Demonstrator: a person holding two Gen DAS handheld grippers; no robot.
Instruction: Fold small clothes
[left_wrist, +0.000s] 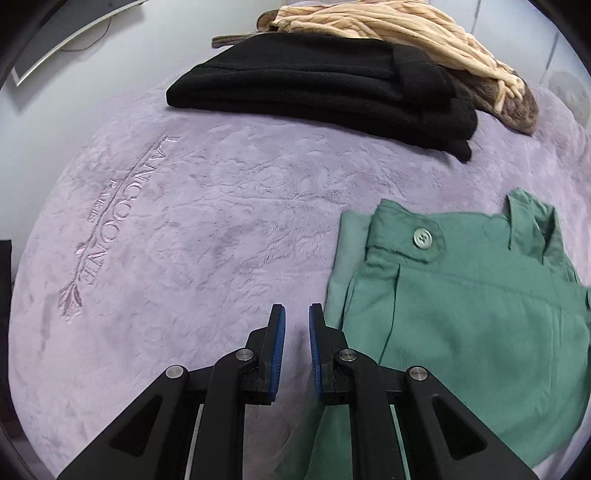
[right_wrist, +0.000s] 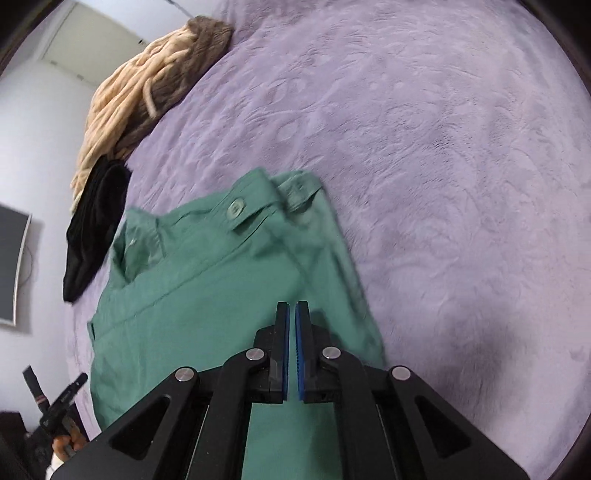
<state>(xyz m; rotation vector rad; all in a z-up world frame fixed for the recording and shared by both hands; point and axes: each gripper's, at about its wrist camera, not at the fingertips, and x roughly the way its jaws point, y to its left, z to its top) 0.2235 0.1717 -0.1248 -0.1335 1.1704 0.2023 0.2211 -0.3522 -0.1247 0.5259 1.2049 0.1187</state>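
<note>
Surface: a lilac plush blanket (left_wrist: 192, 229) with embossed lettering (left_wrist: 110, 206) carries all the clothes.
Green garment: the green trousers (left_wrist: 461, 295) lie flat on the blanket, waistband end away from both cameras, with a button (left_wrist: 421, 238) on the waist tab; the same button (right_wrist: 236, 207) shows in the right view.
Left gripper: the left gripper (left_wrist: 297, 343) hangs above bare blanket just beside the trousers' left edge; its jaws stand a narrow gap apart with nothing between them, and its right finger overlaps the cloth's edge in the picture.
Right gripper: the right gripper (right_wrist: 292, 350) sits over the lower right part of the trousers (right_wrist: 192, 295); its blue pads are almost together and no cloth shows between them.
Contact: whether either gripper touches the fabric cannot be told.
Black garment: a folded black piece (left_wrist: 317, 88) lies at the far side, well apart from the trousers.
Knit: a beige cable-knit (left_wrist: 406, 37) is bunched behind the black piece, touching it.
</note>
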